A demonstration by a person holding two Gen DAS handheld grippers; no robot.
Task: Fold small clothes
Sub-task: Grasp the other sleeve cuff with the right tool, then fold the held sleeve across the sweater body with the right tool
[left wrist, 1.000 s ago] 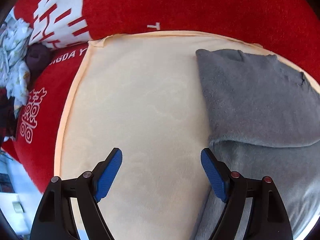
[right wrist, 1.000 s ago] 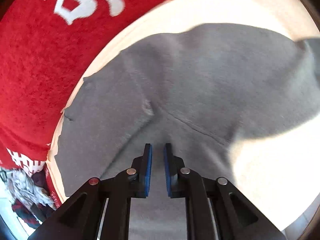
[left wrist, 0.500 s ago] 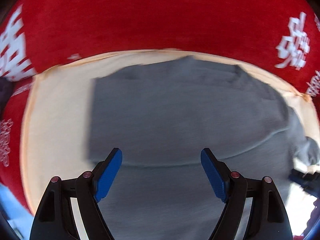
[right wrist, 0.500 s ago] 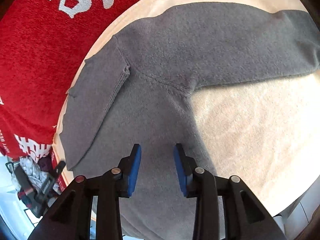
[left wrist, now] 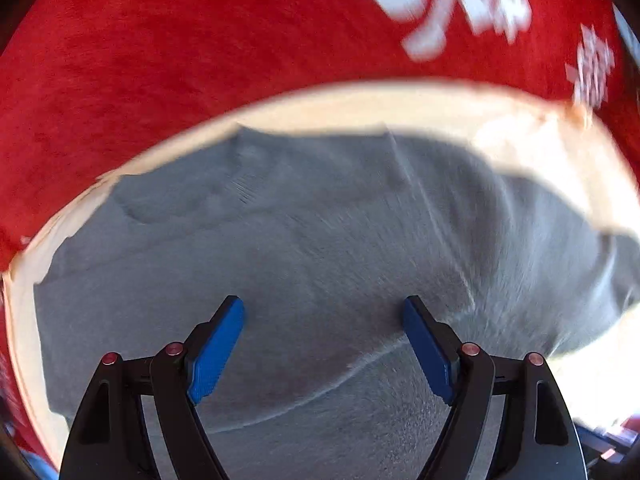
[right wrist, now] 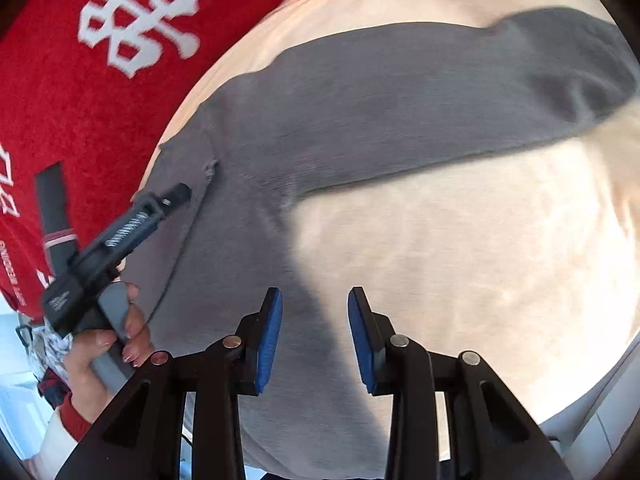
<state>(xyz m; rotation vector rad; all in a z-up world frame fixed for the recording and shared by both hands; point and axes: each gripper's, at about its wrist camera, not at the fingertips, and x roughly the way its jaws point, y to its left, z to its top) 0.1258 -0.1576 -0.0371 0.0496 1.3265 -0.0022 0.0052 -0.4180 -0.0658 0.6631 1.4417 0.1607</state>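
A small grey garment (left wrist: pixel 320 248) lies flat on a cream pad (left wrist: pixel 400 104), one long sleeve (right wrist: pixel 560 64) stretched out to the right in the right wrist view. My left gripper (left wrist: pixel 323 304) hovers open and wide over the garment's body, near a seam, with nothing between its blue pads. My right gripper (right wrist: pixel 315 294) is open more narrowly above the garment's edge where grey meets bare cream pad (right wrist: pixel 460 260), holding nothing. A person's hand (right wrist: pixel 116 344) grips the left tool's handle at the garment's left side.
A red cloth (left wrist: pixel 200 40) with white characters surrounds the pad. A grey strap (right wrist: pixel 52 200) lies on the red cloth (right wrist: pixel 80 120). Patterned clothes (right wrist: pixel 44 344) are heaped at the lower left. The pad's edge drops off at the lower right.
My left gripper swept from the bare cream pad to above the grey garment and rolled. My right gripper's jaws opened from nearly shut and shifted toward the garment's edge.
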